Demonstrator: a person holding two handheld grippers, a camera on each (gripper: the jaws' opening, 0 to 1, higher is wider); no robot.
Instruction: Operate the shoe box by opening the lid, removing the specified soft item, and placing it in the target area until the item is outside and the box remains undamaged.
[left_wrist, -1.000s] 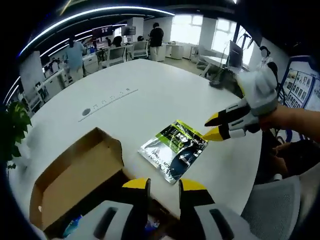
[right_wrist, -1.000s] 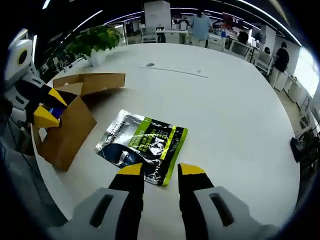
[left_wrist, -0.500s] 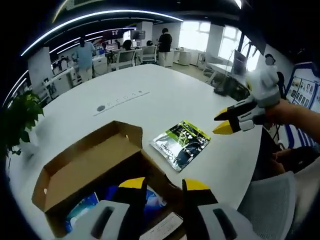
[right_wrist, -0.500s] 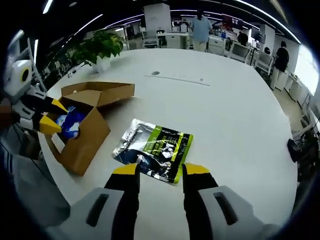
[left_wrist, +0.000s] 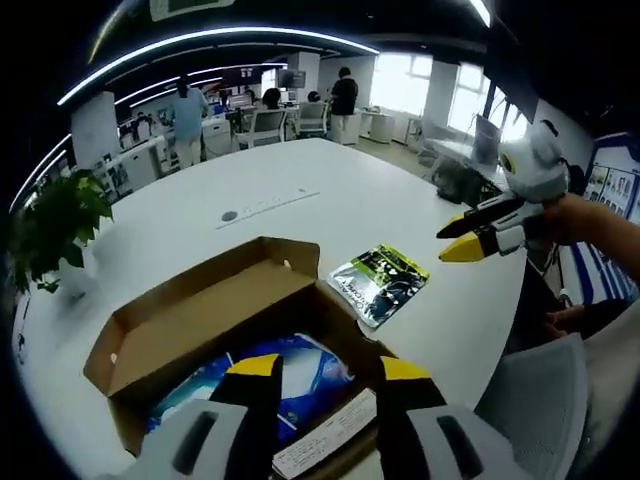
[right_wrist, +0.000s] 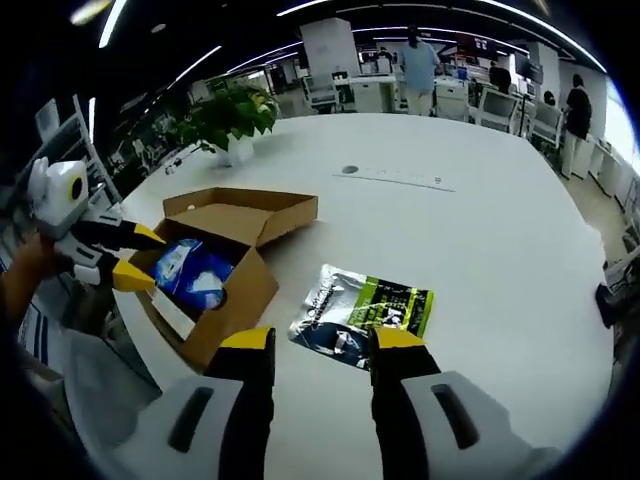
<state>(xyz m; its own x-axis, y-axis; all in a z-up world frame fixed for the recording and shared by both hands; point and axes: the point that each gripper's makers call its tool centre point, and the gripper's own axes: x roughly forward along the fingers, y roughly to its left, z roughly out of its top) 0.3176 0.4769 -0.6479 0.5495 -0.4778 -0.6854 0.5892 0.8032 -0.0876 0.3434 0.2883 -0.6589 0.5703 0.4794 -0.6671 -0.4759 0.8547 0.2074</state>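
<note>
Pouch out on the table, box open beside it.

The green-and-silver pouch (right_wrist: 362, 318) lies flat on the white table (right_wrist: 480, 230), just beside the open box (right_wrist: 225, 262); its print is too small to read. A blue packet (right_wrist: 192, 272) and a white slip (left_wrist: 325, 447) sit inside. Left gripper (left_wrist: 323, 369) and right gripper (right_wrist: 323, 340) both hang parted, holding nothing.
</note>
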